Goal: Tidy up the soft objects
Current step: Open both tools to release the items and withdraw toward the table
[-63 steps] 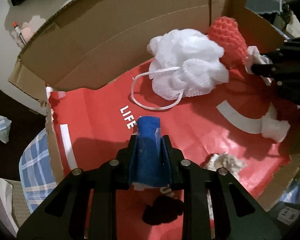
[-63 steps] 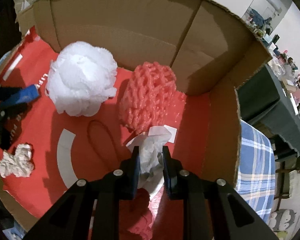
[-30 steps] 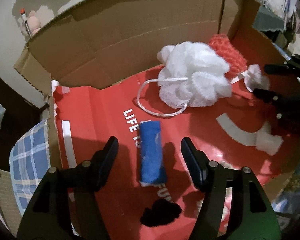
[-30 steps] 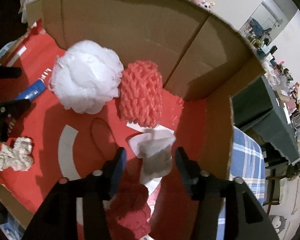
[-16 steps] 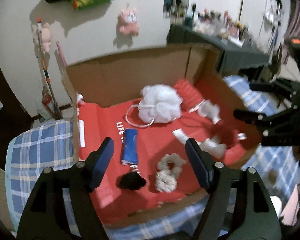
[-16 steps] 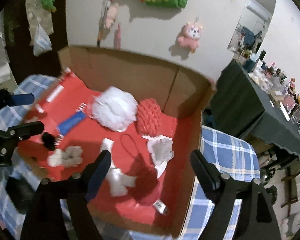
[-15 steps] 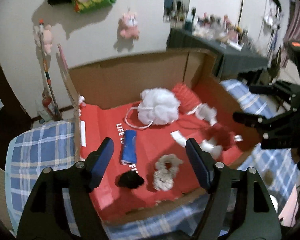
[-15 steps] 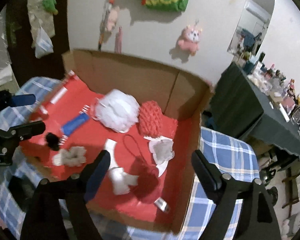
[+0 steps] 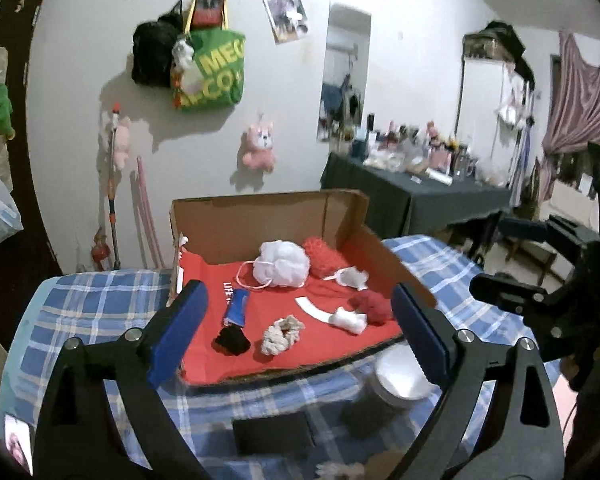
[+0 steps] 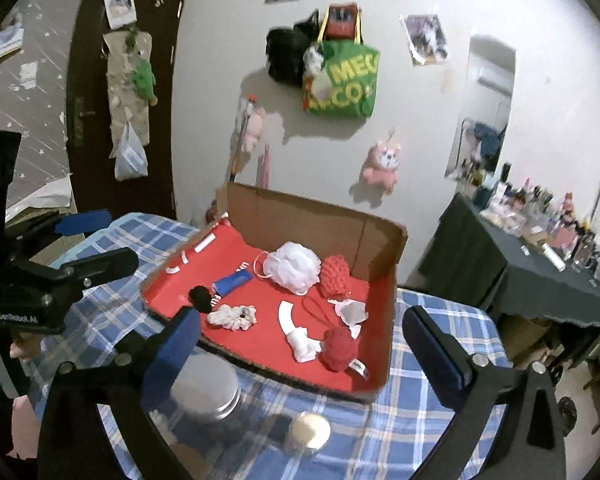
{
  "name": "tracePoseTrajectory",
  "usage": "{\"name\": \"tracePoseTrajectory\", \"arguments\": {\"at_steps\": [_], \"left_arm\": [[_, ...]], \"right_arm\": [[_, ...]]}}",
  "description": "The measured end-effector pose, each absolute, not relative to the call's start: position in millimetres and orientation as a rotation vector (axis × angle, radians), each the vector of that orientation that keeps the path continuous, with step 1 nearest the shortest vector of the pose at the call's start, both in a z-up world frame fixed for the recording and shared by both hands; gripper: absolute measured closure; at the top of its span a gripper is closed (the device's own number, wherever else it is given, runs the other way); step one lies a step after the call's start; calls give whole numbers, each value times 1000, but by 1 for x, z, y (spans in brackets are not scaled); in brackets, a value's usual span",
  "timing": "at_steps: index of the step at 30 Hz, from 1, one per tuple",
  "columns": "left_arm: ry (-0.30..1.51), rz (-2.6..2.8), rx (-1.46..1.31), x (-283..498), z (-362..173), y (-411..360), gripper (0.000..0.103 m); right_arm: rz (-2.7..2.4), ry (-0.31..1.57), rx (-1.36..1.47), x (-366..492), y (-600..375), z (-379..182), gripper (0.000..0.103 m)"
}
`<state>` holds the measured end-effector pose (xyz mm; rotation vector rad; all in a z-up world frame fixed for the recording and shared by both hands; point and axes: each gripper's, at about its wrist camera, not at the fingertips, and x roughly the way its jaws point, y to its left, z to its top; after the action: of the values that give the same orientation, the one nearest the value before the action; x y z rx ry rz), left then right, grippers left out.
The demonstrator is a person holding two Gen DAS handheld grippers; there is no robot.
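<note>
Both tools, left (image 9: 300, 330) and right (image 10: 302, 342), spreading empty above the checked bed (image 9: 80, 308), partly screen the cardboard box (image 9: 268, 216) holding a white pouf (image 9: 282, 268) and blue roll (image 9: 236, 307).

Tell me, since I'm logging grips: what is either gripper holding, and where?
Nothing. The left gripper and right gripper are both opening, with nothing between their jaws.

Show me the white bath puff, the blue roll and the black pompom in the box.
white bath puff (image 9: 284, 263), left wrist view, middle of fluff.
blue roll (image 9: 236, 309), left wrist view, mid-length.
black pompom (image 10: 201, 297), right wrist view, centre.
</note>
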<state>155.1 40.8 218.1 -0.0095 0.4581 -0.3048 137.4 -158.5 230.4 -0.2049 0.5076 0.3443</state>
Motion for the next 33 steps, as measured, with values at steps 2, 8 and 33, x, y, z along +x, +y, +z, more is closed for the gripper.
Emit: {"name": "tracePoseTrajectory", "arguments": {"at_steps": [2,8,33], "left_arm": [[424,-306,-7,133,217,40,8],[350,-260,27,82,203,33,6],[514,-174,26,50,99,21,6]], "right_arm": [[345,477,-187,116,-161,229,0],[304,397,-171,63,-166,219,0],[199,504,-68,20,-173,107,0]]}}
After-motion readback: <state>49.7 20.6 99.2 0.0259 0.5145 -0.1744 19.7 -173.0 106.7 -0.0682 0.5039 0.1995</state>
